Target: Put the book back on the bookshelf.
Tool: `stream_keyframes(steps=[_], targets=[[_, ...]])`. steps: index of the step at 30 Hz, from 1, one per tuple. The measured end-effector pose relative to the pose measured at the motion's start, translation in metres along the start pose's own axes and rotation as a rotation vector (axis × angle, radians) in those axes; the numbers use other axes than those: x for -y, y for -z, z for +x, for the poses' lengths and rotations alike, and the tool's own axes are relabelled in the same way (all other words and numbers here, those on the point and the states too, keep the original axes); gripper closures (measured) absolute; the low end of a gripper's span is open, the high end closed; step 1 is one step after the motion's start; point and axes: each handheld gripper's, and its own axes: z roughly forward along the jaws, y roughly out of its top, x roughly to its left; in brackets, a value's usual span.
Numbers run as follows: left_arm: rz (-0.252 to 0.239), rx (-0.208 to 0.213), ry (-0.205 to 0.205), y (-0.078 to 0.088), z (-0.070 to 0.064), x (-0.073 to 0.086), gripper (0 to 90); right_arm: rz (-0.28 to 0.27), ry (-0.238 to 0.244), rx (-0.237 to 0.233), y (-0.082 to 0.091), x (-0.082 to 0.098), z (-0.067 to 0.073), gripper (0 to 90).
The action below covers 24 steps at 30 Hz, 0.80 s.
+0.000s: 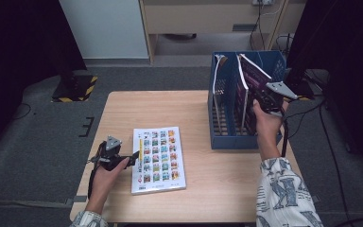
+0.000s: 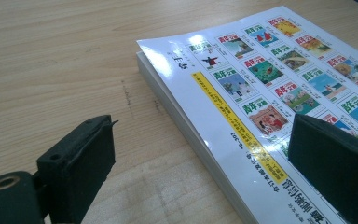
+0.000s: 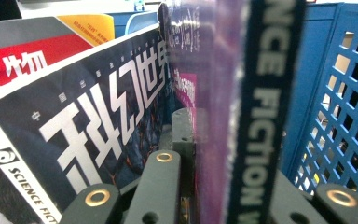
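purple magazine (image 3: 223, 93) in right claw (image 1: 270, 101), spine lettering close-up

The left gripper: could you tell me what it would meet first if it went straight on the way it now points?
Most likely the magazine flat on the table: the left gripper is open, its jaws either side of the magazine's near edge.
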Motion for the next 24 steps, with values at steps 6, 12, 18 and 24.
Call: stream_keyframes(steps=[6,12,18,24], targets=[[0.001,0.0,0.0,-0.0001,0.0001,0.0,7.0,0.029,0.008,-0.012,-0.0007,0.0007,0.0019,84.1],[0.0,0.001,0.0,-0.0001,0.0,0.0,7.0,0.064,0.009,-0.029,-0.0014,0.0011,0.0005,83.9],[0.006,-0.001,-0.001,-0.0003,-0.0003,0.0,7.0,0.084,0.003,-0.048,-0.0009,0.0013,-0.002,83.7],[0.005,-0.003,-0.002,-0.0002,-0.0003,0.0,7.0,0.093,0.009,-0.078,0.0003,-0.0028,0.0008,81.7]])
